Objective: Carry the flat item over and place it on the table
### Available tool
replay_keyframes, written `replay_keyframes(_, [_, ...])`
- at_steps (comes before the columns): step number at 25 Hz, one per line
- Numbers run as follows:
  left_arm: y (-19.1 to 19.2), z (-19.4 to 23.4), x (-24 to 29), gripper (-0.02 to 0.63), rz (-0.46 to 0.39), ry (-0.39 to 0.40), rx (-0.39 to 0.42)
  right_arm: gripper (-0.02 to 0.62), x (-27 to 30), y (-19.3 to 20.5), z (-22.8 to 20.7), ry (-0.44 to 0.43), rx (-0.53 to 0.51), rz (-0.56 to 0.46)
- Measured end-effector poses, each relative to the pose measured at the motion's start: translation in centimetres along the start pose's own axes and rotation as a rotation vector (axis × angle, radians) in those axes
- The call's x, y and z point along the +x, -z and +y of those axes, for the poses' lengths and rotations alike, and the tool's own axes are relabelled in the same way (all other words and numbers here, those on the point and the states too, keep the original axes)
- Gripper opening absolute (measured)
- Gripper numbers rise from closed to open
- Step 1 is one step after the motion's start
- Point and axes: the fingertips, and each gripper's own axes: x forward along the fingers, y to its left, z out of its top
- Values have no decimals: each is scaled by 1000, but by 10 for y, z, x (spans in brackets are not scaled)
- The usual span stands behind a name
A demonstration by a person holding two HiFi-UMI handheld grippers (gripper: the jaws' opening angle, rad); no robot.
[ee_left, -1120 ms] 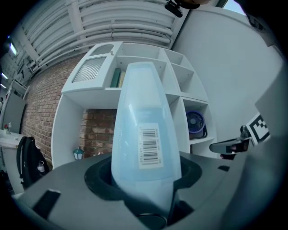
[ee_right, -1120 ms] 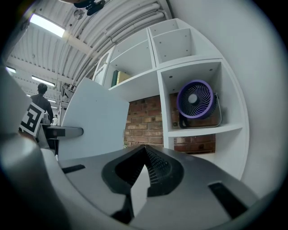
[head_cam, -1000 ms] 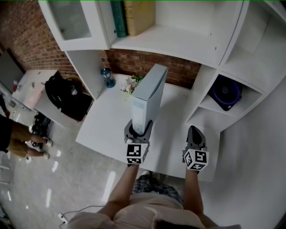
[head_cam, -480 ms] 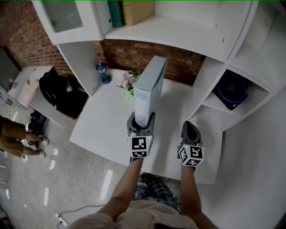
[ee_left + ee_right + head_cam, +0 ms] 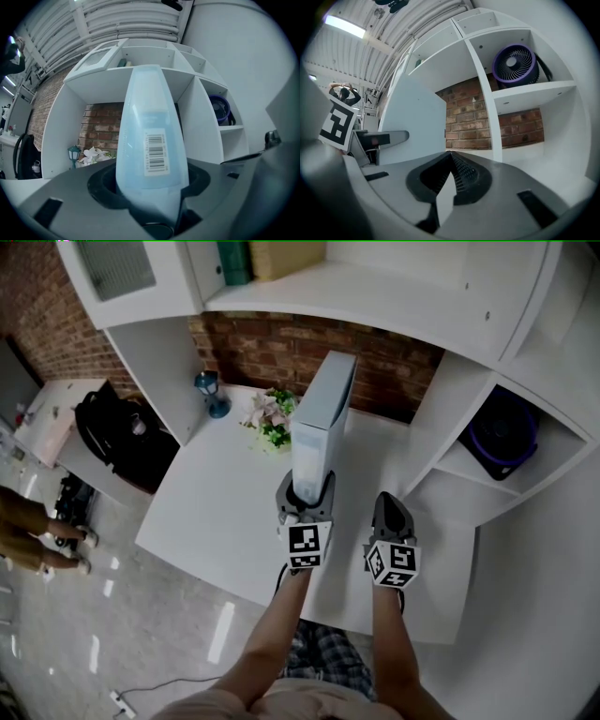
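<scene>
left gripper point(image 5: 306, 495) — my jaws clamped on the bottom end of the pale blue flat box point(image 5: 322, 418), standing upright over the white table point(image 5: 211, 512) | right gripper point(image 5: 390, 509) — jaws pinched together, nothing in them

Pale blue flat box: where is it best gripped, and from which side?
Grip the box at its near short end across its two broad faces, coming from the person's side, as the left gripper does. It is thin and stands on edge, pointing away toward the shelves, so the jaws need span only its thickness.
</scene>
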Motion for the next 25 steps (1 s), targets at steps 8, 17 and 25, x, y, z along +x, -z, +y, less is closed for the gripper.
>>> replay_keyframes(8, [25, -6, 29, 276, 2, -2, 8, 15, 14, 15, -4, -3, -2, 8])
replay_keyframes(17, [35, -3, 58, 288, -29, 5, 6, 15, 19, 26, -9, -2, 9, 16])
replay_keyframes(25, [58, 1, 70, 325, 10, 6, 7, 16, 14, 31, -9, -12, 8, 21])
